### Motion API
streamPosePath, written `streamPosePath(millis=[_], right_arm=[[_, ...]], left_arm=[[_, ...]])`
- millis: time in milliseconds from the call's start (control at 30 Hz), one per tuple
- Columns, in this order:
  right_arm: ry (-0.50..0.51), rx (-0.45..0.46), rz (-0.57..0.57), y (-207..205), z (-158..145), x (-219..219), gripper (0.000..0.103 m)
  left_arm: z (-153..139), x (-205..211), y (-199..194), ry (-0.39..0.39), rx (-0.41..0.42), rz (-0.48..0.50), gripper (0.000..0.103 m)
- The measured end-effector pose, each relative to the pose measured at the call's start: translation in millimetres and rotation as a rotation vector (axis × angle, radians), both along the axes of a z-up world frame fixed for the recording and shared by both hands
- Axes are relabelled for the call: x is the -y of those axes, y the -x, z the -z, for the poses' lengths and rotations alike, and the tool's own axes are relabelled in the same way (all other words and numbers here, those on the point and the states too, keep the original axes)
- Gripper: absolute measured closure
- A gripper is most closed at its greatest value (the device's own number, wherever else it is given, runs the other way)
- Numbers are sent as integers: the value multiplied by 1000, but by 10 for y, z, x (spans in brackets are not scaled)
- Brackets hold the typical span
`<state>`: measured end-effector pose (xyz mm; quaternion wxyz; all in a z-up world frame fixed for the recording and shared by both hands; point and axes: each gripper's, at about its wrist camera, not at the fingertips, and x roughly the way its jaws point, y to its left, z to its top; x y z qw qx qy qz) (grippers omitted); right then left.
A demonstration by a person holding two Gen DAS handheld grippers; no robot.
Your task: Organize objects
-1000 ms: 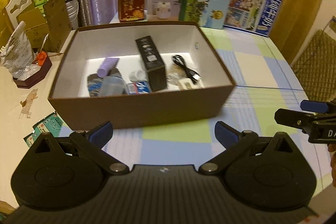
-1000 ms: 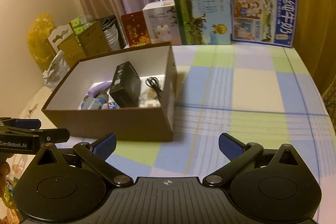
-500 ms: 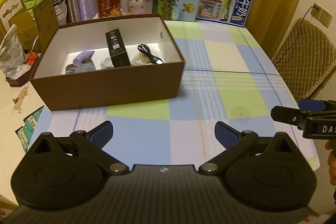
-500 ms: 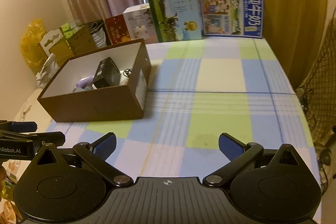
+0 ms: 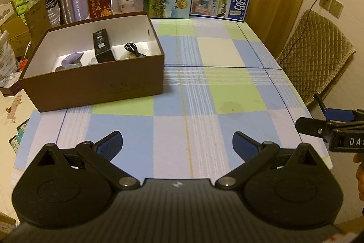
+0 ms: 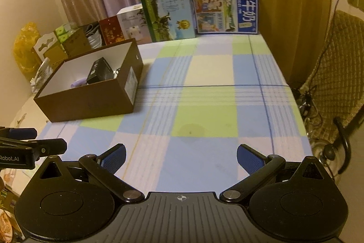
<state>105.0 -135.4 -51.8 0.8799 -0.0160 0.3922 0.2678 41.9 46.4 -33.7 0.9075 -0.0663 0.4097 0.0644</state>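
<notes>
Both tools wide, empty: left tool [image 5: 177, 142], right tool [image 6: 180, 155]. Items sit in box [image 5: 91, 88]; desk [image 5: 227, 95] bare. Looks finished; next, just retract.

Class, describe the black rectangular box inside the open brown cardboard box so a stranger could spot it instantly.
Find the open brown cardboard box on the checked tablecloth. Inside stands a black rectangular box, leaning near the middle. It is the tallest, darkest item, between a lilac tube and a coiled black cable.
</notes>
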Motion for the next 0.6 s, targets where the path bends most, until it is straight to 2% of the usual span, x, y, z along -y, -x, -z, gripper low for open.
streamPosePath(millis=[600], right_arm=[[-6, 16, 8, 294, -74, 234, 2]], left_arm=[[-20, 192, 289, -1, 12, 6, 1]])
